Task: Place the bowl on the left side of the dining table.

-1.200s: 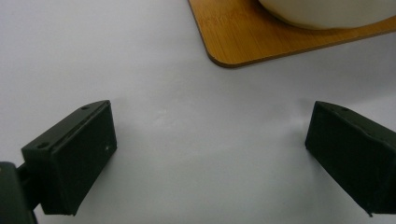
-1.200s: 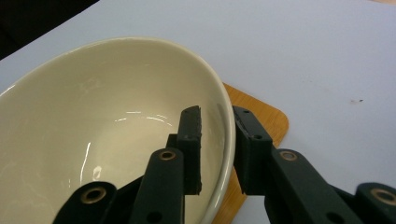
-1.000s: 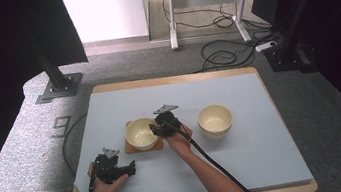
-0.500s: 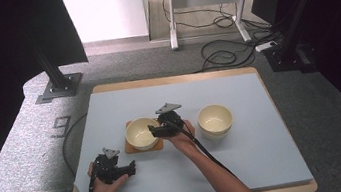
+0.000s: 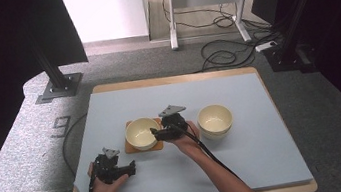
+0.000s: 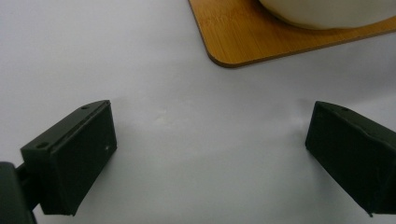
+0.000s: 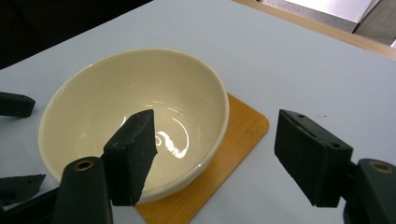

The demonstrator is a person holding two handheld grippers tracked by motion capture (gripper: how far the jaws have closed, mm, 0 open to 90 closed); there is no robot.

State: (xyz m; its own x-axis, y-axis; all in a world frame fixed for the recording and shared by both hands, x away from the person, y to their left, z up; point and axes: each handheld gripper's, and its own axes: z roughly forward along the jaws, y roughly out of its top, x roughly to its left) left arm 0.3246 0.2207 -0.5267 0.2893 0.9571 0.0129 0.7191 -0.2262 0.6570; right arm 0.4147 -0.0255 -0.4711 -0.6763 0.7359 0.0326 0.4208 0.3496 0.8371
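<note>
High view: a table [image 5: 269, 163] with a blue-grey top carries a cream bowl [image 5: 141, 133] on a wooden coaster [image 5: 133, 148] near the middle, and what looks like a stack of bowls [image 5: 215, 119] to its right, well apart. The right gripper [image 5: 156, 134] sits just beside the first bowl's right rim, its hand [image 5: 184, 137] partly covering the coaster's right edge. The left gripper [image 5: 131, 168] rests near the table's front left corner, held by the left hand [image 5: 101, 184]. How the jaws stand is too small to tell here. Beyond the table, cables [image 5: 224, 58] lie on the grey floor beside a desk frame.

Left gripper view: its jaws are spread wide over bare tabletop, holding nothing. A coaster corner [image 6: 233, 46] shows ahead, the bowl's base [image 6: 327, 11] cut off by the top edge.

Right gripper view: the jaws are spread wide and empty. One jaw overlaps the bowl [image 7: 130, 107] near its rim; whether it touches is unclear. The other hangs over the tabletop beside the coaster [image 7: 238, 135]. The left gripper's jaws [image 7: 16, 105] are cut off at the left edge.
</note>
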